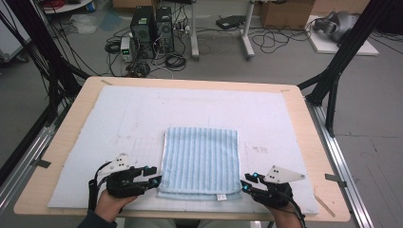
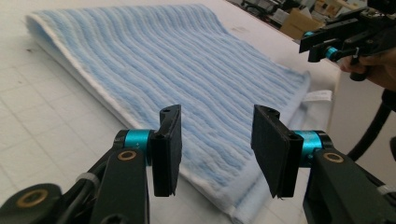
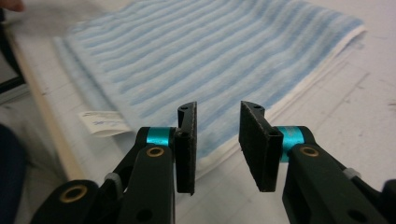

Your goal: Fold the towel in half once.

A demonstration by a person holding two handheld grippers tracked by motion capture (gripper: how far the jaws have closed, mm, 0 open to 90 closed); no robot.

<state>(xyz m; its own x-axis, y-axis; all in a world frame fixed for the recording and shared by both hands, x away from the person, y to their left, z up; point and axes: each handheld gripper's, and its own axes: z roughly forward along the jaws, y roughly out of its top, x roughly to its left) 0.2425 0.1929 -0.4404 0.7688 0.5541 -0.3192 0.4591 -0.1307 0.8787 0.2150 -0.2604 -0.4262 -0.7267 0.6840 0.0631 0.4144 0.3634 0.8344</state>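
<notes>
A folded light-blue striped towel (image 1: 199,159) lies flat on the white mat (image 1: 119,118), with its small white label (image 1: 221,196) at the near edge. My left gripper (image 1: 154,176) is at the towel's near left corner. Its jaws are open in the left gripper view (image 2: 217,149), and the towel's (image 2: 187,70) edge lies just beyond the gap, with nothing pinched. My right gripper (image 1: 248,183) is at the near right corner. It is open too (image 3: 217,144), low over the towel's (image 3: 201,51) white hem, with the label (image 3: 102,122) off to its left.
The mat covers most of a wooden table (image 1: 304,123) with a metal frame. Black tripod legs (image 1: 335,71) stand by the far right corner. Computers and cables (image 1: 152,33) sit on the floor beyond. Across the towel, the left gripper view shows the right gripper (image 2: 322,44).
</notes>
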